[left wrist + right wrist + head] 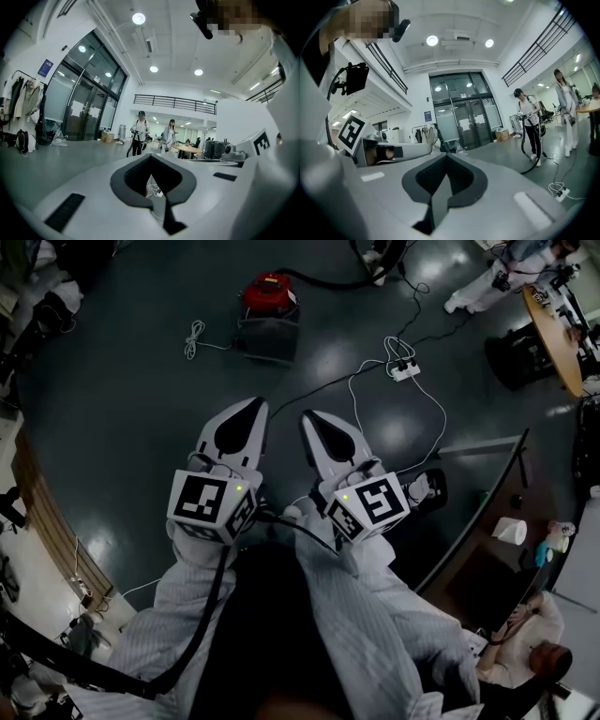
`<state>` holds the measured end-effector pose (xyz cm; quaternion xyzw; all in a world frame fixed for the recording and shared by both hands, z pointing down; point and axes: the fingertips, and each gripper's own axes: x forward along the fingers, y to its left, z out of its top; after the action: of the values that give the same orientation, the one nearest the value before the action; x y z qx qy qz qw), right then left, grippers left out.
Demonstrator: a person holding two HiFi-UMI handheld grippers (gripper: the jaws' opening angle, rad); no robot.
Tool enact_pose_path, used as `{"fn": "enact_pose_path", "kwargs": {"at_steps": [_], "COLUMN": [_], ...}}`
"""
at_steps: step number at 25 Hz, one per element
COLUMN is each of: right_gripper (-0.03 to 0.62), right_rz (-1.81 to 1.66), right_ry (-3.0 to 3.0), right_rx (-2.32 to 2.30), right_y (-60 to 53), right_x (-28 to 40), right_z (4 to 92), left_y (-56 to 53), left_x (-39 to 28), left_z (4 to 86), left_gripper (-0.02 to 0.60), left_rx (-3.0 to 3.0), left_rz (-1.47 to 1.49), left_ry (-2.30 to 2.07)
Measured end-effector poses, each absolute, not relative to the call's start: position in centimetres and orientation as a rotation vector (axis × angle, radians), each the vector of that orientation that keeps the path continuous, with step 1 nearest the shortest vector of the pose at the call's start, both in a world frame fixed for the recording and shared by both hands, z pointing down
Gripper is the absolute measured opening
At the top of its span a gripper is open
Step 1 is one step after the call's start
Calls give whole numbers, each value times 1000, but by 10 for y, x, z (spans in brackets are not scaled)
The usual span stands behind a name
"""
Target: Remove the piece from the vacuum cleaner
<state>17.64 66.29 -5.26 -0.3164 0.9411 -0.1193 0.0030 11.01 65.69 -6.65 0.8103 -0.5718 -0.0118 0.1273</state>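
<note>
Ahead: vacuum cleaner [269,306], on floor, well apart from both grippers.
Nearer: left gripper [246,418], roughly in line with it.
Jaws: left gripper, right gripper [323,432] both pressed together, empty.

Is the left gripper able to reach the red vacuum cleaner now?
Probably not yet: the vacuum cleaner sits far ahead of the left gripper. Nothing stands between them; stepping closer should help.
</note>
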Motion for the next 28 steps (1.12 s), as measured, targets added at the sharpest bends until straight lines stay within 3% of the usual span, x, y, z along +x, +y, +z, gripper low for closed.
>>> {"fn": "enact_pose_path", "kwargs": {"at_steps": [13, 28], "right_gripper": [2, 2], "right_rz": [-514, -536], "right_ry": [2893, 3052], "right_rx": [-1024, -789], "right_y": [571, 274], "right_x": [136, 130], "right_z": [-14, -5], "left_y": [578, 293], "left_x": [59, 35], "left_z": [-30, -1], "left_gripper": [5, 5], "left_rx": [2311, 2099], "left_rz": [32, 92], "left_ry": [-1668, -1811]}}
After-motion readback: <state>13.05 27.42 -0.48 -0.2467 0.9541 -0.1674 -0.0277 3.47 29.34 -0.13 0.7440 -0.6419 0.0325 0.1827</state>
